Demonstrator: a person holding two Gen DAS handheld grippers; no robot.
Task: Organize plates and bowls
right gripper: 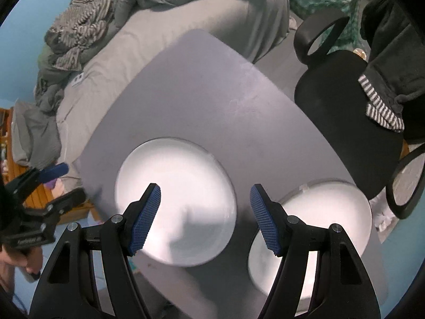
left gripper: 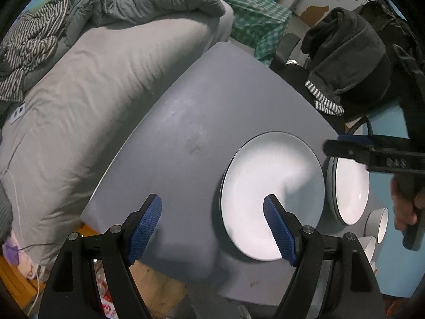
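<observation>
Both tongs, the left gripper and right gripper, gape wide and grip nothing, poised above the grey table where 2 white plates lie side by side.

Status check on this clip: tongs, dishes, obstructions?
Left tongs and right tongs open, empty. Two white plates flat on grey table, untouched. Small bowls at edge. Nothing blocking.
</observation>
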